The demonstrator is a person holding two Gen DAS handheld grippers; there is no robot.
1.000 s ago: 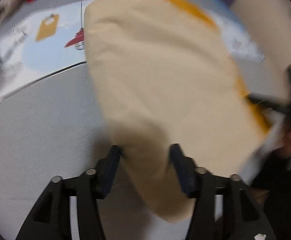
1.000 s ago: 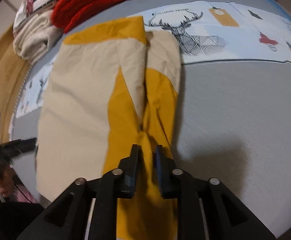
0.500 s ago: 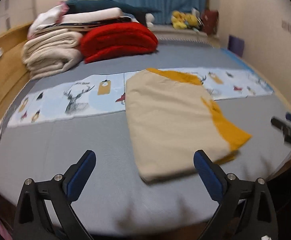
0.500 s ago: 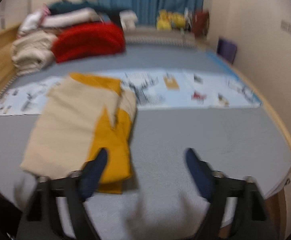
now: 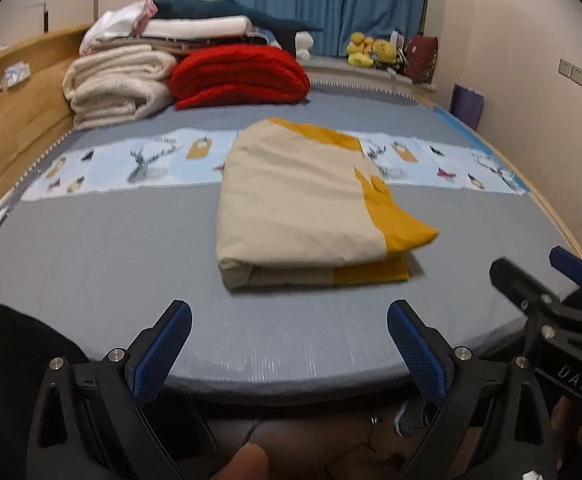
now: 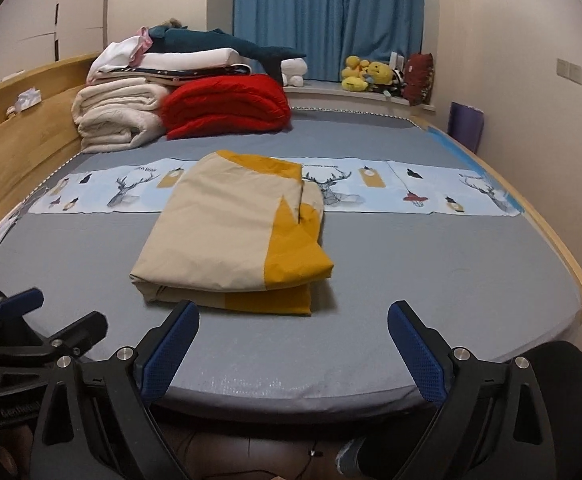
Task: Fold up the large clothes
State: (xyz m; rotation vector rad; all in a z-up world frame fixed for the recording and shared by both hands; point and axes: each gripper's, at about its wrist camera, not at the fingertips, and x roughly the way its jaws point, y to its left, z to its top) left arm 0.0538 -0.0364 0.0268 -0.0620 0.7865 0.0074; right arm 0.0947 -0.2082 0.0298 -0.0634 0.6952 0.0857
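My left tool (image 5: pixel 289 344) points forward and downward, its two blue-padded fingers (image 5: pixel 163 350) spread wide apart with nothing between them. My right tool (image 6: pixel 293 346) is held the same way beside it, and its jaws are opening, the gap between the blue pads (image 6: pixel 417 354) empty. Each tool shows at the edge of the other's view: the right one at the far right of the left camera's picture, the left one at the lower left of the right camera's. Part of my hand (image 5: pixel 579 436) shows dimly under the right tool's black frame.
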